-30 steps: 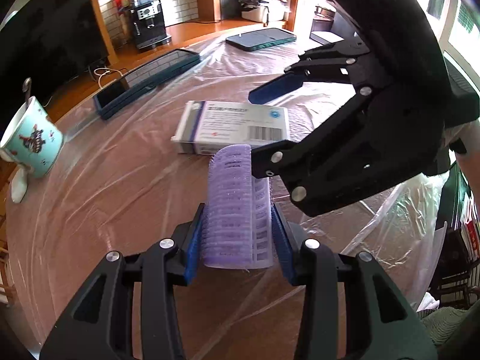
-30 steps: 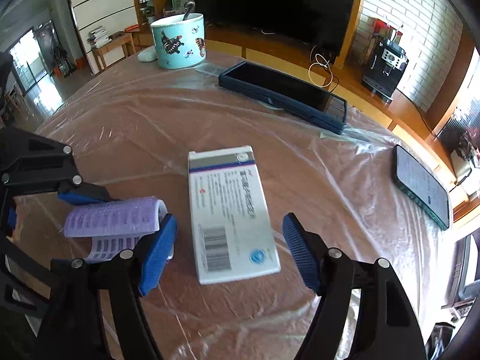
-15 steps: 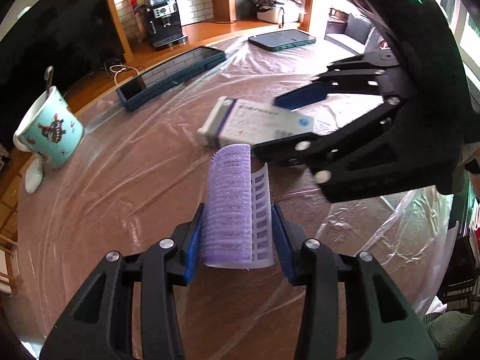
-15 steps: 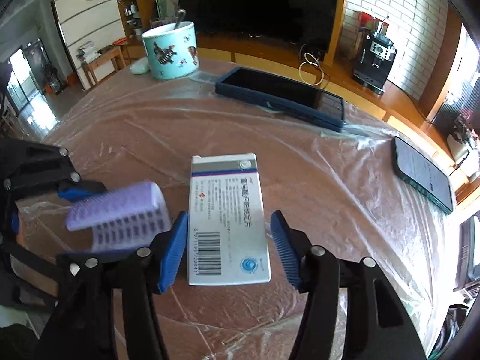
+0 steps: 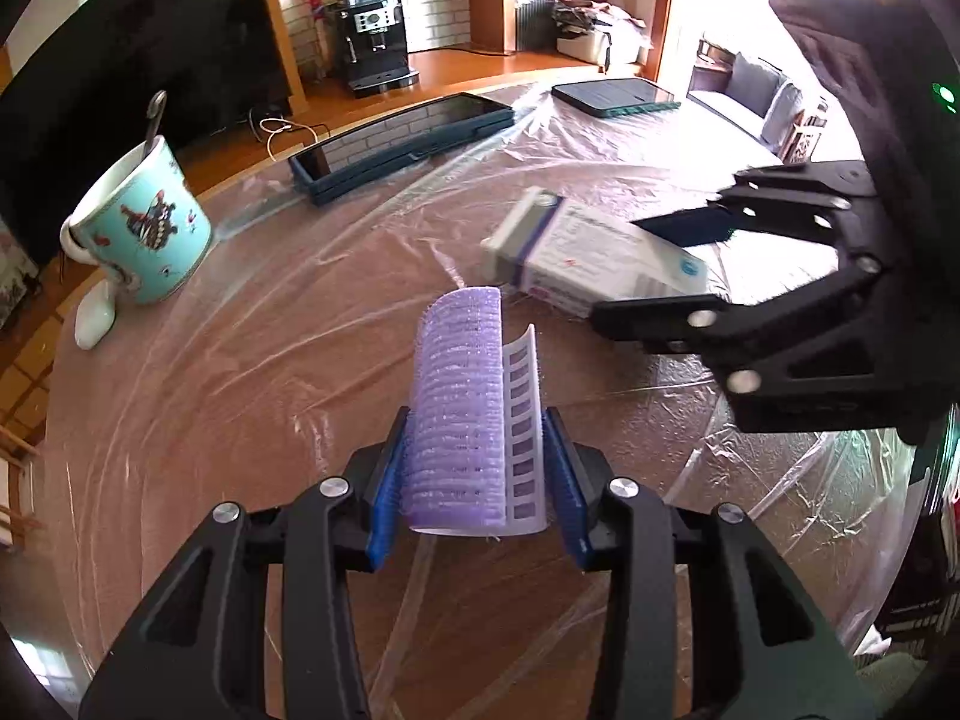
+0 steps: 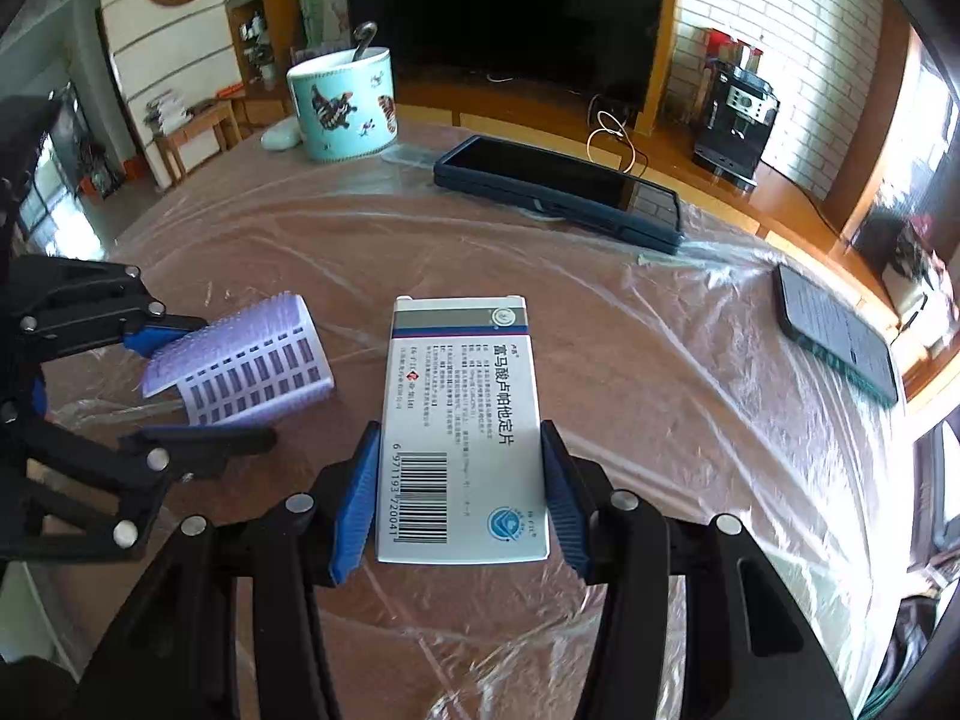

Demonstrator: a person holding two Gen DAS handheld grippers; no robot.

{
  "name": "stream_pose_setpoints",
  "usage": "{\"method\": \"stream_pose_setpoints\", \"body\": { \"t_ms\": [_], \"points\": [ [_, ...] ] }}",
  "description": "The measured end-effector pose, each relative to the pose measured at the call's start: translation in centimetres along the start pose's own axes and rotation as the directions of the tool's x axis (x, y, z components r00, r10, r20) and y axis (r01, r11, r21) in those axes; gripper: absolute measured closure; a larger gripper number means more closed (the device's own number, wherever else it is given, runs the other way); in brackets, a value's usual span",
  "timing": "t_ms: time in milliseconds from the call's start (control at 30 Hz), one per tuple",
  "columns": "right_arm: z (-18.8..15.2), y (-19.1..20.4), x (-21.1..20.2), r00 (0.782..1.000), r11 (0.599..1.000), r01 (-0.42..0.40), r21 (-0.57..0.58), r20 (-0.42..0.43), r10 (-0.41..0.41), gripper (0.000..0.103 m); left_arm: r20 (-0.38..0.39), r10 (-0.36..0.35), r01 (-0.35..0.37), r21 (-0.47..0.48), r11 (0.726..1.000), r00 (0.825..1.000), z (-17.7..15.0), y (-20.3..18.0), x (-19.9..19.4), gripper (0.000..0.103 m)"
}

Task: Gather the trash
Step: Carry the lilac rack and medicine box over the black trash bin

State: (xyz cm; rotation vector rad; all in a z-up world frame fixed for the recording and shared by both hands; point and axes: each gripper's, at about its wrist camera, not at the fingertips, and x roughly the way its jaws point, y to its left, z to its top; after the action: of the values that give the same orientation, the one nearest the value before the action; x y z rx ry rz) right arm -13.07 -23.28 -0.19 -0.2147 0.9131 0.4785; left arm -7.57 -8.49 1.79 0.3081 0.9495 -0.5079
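The right tongs [image 6: 459,498] have just been closing and now press their blue pads against both long sides of the white medicine box [image 6: 462,432], which sits over the middle of the counter [image 6: 690,420]. The left tongs [image 5: 474,480] are clamped on a purple hair roller [image 5: 462,408], held just beside the box. The plastic-wrapped counter lies bare around both. A mug [image 6: 345,105] stands near the far edge, a dark tablet [image 6: 558,189] lies beyond the box, and a phone [image 6: 837,339] lies by the right-hand edge.
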Motion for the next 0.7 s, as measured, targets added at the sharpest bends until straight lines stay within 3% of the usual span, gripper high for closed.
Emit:
{"method": "stream_pose_setpoints", "body": {
  "t_ms": [233,533,700],
  "points": [
    [-2.7,-1.0,-2.7,0.999,0.992,-0.044,0.114,0.034,0.041,0.053,0.010,-0.011,0.012,-0.037,0.999,1.000,-0.9,0.3,-1.1,0.060],
    [-5.4,0.0,-5.8,0.996,0.989,-0.064,0.133,0.068,0.056,0.053,0.017,-0.006,0.007,-0.057,0.998,1.000,-2.4,-0.6,-2.9,0.060],
    [-6.5,1.1,-7.4,0.997,0.993,-0.033,0.114,0.080,0.024,0.053,0.032,-0.003,0.005,-0.064,0.998,0.999,-3.5,-1.5,-4.1,0.060]
  ]
}}
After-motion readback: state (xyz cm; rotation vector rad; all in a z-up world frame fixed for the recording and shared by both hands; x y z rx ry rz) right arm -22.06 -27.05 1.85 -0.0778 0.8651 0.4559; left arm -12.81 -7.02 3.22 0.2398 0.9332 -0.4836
